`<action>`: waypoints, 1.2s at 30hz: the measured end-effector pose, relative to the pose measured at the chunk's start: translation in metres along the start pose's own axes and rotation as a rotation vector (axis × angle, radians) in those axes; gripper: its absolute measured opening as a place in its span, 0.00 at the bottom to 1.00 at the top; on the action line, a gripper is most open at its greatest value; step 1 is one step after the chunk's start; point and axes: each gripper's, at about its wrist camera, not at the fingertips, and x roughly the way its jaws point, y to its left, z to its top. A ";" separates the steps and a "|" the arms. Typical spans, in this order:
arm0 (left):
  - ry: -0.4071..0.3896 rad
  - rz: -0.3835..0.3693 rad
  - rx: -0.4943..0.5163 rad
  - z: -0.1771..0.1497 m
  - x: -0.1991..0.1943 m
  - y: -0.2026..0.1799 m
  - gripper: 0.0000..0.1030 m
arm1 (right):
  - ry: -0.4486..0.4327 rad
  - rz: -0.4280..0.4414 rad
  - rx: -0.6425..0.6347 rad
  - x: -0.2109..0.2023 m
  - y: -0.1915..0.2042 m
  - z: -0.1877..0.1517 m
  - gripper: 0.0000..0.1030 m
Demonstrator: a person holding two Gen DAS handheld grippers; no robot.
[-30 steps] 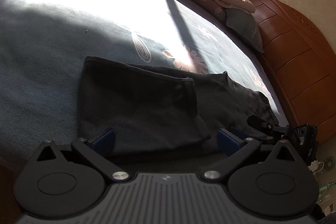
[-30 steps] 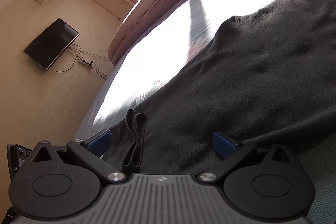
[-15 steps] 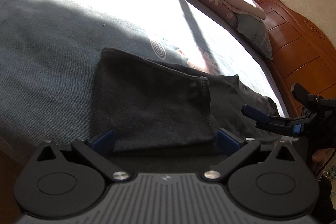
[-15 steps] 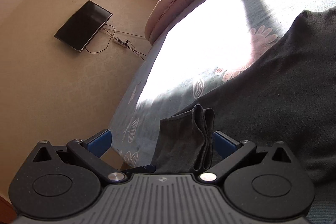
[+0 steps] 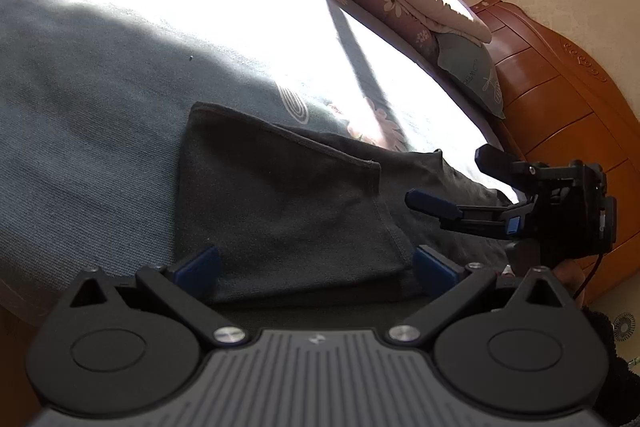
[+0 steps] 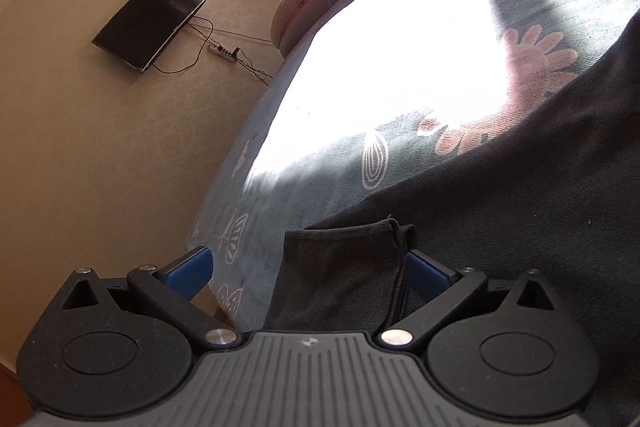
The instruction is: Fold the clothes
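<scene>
Dark grey garment [image 5: 288, 203], partly folded, lies at frame centre on the blue-grey bed [image 5: 80, 131], below the sunlit patch. Left gripper [image 5: 316, 267] hovers at its near edge, fingers spread wide and empty. Right gripper [image 6: 308, 271], entering at right in the left view, also stands open; a bunched hem seems to rest between its fingers, ungripped.

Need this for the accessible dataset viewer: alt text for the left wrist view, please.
A dark folded garment lies flat on a grey-blue floral bedspread, right in front of the open left gripper. The right gripper, also open, hovers over the garment's right side; a wooden headboard and pillows sit behind, with bright sun across the bed.
</scene>
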 end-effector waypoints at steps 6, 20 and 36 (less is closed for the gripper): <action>-0.059 -0.020 0.008 0.035 0.011 -0.002 0.99 | 0.099 0.125 -0.095 -0.005 0.026 -0.026 1.00; -0.005 0.054 0.066 0.035 0.039 -0.027 0.99 | 0.118 0.087 -0.121 -0.002 0.004 -0.054 1.00; -0.021 0.052 -0.037 0.011 0.050 -0.016 0.99 | -0.232 -0.154 -0.074 -0.116 -0.033 0.025 1.00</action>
